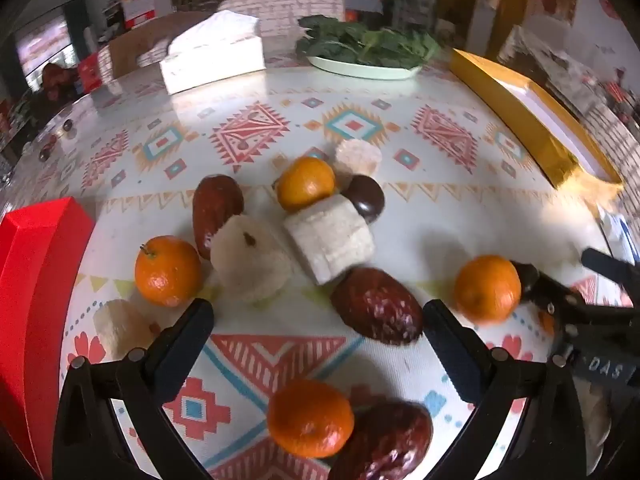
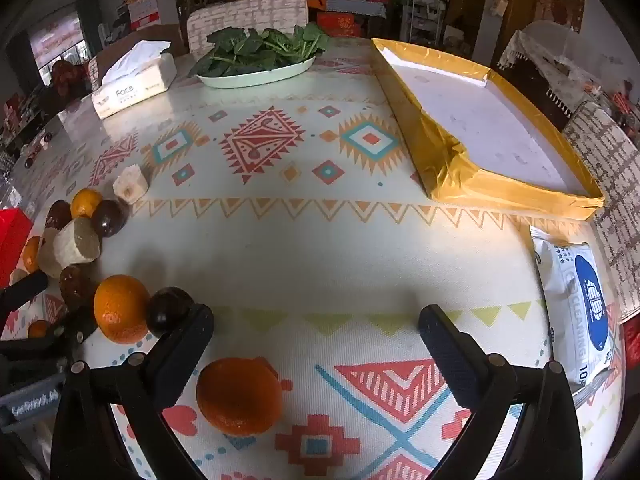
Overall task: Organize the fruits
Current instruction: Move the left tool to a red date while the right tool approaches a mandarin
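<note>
Fruits lie scattered on the patterned tablecloth. In the left wrist view my left gripper (image 1: 318,320) is open and empty above a red date (image 1: 376,304); a mandarin (image 1: 310,418) and another date (image 1: 384,440) lie between its arms. Banana pieces (image 1: 330,236), more mandarins (image 1: 168,270) and a dark round fruit (image 1: 366,198) lie ahead. My right gripper (image 2: 316,324) is open and empty, with a mandarin (image 2: 239,394) between its arms, another mandarin (image 2: 120,307) and a dark fruit (image 2: 168,309) by its left finger. The gold tray (image 2: 452,160) is empty.
A red box (image 1: 38,280) stands at the left edge. A tissue box (image 2: 132,80) and a plate of greens (image 2: 260,54) stand at the far side. A wipes pack (image 2: 576,300) lies at the right, below the tray.
</note>
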Demonstrator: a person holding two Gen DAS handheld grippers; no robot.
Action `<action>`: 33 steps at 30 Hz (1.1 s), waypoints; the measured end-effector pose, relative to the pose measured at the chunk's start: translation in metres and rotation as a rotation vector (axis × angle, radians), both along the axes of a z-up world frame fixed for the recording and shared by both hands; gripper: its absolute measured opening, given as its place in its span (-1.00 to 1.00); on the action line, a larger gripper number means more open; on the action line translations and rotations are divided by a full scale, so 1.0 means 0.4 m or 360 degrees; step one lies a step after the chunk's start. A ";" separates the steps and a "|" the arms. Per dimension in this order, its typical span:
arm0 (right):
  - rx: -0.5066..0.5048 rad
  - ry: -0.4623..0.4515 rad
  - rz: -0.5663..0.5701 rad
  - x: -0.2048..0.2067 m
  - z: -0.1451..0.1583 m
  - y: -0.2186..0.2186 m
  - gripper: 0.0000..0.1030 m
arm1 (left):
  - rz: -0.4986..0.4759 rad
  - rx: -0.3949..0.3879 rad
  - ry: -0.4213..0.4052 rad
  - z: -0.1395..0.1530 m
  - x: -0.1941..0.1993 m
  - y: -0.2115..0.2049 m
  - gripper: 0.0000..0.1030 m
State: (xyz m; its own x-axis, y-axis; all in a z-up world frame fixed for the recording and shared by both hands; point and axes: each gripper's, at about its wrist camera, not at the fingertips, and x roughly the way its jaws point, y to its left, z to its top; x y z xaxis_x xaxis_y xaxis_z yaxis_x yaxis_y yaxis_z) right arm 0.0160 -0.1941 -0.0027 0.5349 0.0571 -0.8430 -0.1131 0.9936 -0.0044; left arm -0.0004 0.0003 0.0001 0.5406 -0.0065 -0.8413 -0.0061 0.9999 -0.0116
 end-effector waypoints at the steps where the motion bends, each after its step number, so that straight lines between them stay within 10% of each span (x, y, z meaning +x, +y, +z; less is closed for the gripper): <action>1: 0.0000 0.0000 0.0001 0.000 0.000 0.000 1.00 | -0.0016 0.0000 0.0005 0.000 -0.001 0.001 1.00; 13: -0.0013 -0.0001 0.0005 -0.009 0.003 -0.003 1.00 | -0.0066 -0.0139 -0.0007 0.030 -0.037 0.022 0.86; 25: 0.0063 -0.0252 0.0104 -0.114 0.120 -0.043 0.86 | -0.0168 -0.0222 -0.0594 0.195 -0.238 0.130 0.90; 30: 0.0121 -0.0173 0.0197 -0.138 0.105 -0.052 0.33 | -0.0253 -0.0323 -0.0428 0.148 -0.254 0.123 0.85; 33: 0.0109 -0.0186 0.0224 -0.152 0.089 -0.046 0.24 | -0.0383 -0.0415 -0.0370 0.134 -0.274 0.100 0.39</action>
State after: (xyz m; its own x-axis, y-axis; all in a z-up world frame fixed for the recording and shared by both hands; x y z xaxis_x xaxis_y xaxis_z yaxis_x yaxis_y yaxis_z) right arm -0.0447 -0.2123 0.0328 0.6116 0.1935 -0.7671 -0.2536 0.9664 0.0416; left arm -0.1102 0.0403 0.0536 0.6728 -0.3522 -0.6506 0.2599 0.9359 -0.2378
